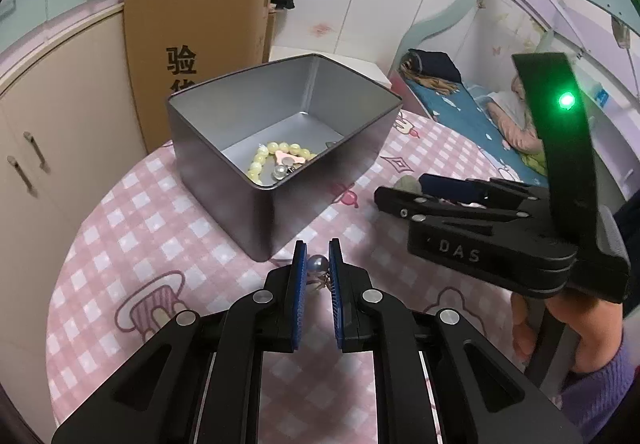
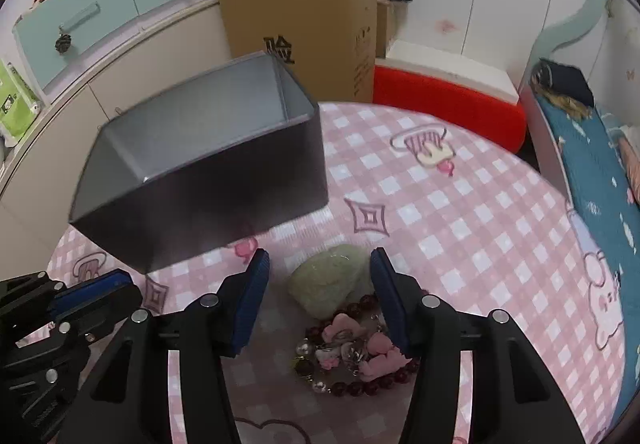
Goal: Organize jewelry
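Note:
A grey metal tin (image 1: 224, 172) stands open on the pink checked table; it also shows in the right wrist view (image 2: 208, 200). Inside lie a yellow bead bracelet (image 1: 260, 160) and a pink clip (image 1: 290, 158). My left gripper (image 1: 318, 264) is shut on a small pearl earring (image 1: 314, 264), just in front of the tin's near corner. My right gripper (image 2: 320, 280) is open, its fingers either side of a pale green stone (image 2: 328, 284) and a dark red bead bracelet with pink charms (image 2: 352, 356) on the table. The right gripper also shows in the left wrist view (image 1: 400, 200).
A tall cardboard box (image 1: 196, 44) stands behind the table against beige cabinets (image 1: 48, 148). A bed with blue bedding (image 1: 472, 112) lies to the right. A red cushion (image 2: 448, 104) sits beyond the table's far edge.

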`<move>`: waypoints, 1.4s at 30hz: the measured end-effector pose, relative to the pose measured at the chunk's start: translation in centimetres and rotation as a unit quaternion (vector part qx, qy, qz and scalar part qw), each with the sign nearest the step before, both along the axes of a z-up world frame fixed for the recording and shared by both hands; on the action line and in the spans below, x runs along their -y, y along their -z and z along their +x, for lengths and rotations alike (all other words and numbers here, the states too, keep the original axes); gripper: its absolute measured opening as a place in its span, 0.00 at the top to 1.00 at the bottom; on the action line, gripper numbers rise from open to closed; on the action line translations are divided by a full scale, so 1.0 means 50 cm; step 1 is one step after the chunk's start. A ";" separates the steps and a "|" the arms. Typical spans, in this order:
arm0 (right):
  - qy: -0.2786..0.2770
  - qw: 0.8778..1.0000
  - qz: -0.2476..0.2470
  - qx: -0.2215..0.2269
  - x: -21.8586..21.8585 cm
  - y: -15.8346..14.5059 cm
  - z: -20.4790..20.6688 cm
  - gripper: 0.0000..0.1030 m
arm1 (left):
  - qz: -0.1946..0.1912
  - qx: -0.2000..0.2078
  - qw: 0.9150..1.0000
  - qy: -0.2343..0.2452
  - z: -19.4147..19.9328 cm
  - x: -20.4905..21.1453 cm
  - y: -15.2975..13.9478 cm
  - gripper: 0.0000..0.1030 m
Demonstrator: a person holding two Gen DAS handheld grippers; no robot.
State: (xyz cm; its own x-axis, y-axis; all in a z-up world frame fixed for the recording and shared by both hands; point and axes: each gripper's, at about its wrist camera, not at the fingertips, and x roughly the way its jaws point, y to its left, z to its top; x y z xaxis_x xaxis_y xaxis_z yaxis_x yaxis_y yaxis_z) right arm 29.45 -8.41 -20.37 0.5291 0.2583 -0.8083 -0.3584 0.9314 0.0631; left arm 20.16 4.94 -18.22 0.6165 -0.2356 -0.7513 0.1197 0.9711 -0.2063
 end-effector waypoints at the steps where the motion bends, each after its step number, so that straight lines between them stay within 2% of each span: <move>1: -0.001 1.000 -0.007 0.007 -0.002 0.001 -0.003 0.58 | -0.001 -0.001 1.000 0.000 0.001 0.001 0.000 0.89; 3: 0.000 1.000 -0.024 0.020 -0.004 0.002 -0.009 0.62 | -0.004 -0.003 1.000 0.003 0.004 0.002 0.001 0.89; 5: 0.003 1.000 -0.012 0.020 0.005 0.004 -0.011 0.64 | -0.007 -0.006 1.000 0.003 0.008 0.003 0.002 0.89; 6: 0.004 1.000 -0.011 0.020 0.008 0.004 -0.011 0.69 | -0.008 -0.007 1.000 0.004 0.010 0.004 0.003 0.89; 16: 0.000 1.000 0.020 0.013 0.030 -0.001 -0.043 0.69 | -0.007 -0.010 1.000 0.008 0.011 0.014 0.007 0.89; 25: -0.001 0.998 0.049 0.028 0.051 -0.052 -0.096 0.69 | -0.027 -0.003 0.999 0.023 -0.009 0.016 -0.012 0.89; 33: -0.003 0.996 0.074 0.058 0.066 -0.119 -0.138 0.69 | -0.058 0.026 0.996 0.057 -0.040 0.016 -0.076 0.89; 42: -0.020 0.992 0.085 0.086 0.039 -0.188 -0.139 0.69 | -0.048 0.087 0.993 0.061 -0.019 -0.006 -0.191 0.89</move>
State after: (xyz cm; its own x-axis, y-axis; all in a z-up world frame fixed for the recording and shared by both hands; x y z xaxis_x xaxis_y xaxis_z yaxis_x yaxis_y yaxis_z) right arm 22.50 -10.38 -10.98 0.6428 0.4060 -0.6496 -0.4131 0.8978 0.1523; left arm 19.21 5.24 -8.66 0.6980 -0.3823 -0.6055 0.2778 0.9239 -0.2631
